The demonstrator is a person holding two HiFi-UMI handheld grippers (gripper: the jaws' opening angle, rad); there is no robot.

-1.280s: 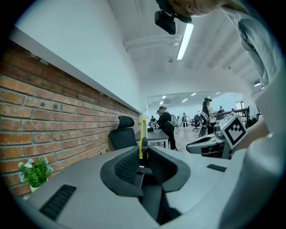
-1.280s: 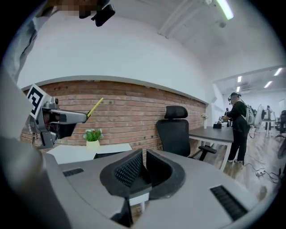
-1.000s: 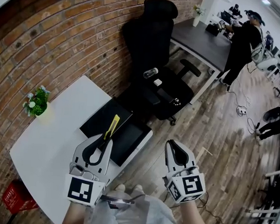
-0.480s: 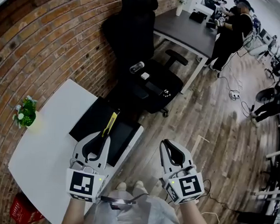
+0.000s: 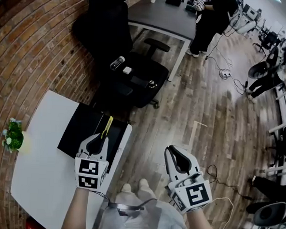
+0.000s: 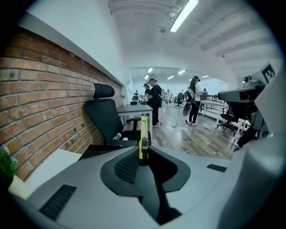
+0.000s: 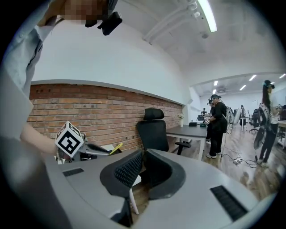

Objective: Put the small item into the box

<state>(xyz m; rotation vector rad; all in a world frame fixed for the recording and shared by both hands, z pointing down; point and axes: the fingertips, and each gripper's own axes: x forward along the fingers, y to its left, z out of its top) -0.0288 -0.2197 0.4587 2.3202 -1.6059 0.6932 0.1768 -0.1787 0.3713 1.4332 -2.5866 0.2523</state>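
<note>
Left gripper fingers pinching yellow cutter (above black box), right gripper fingers closed, empty

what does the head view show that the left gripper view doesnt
Head view only: the person's shoes and the marker cube on the left gripper. Left gripper view only: the ceiling light strip. Both: the yellow item clamped in the left jaws, the black office chair, the brick wall and the white table.

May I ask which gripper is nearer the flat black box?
Left. The left gripper, gripping a yellow cutter, is over the box; the right gripper is over the wooden floor.
</note>
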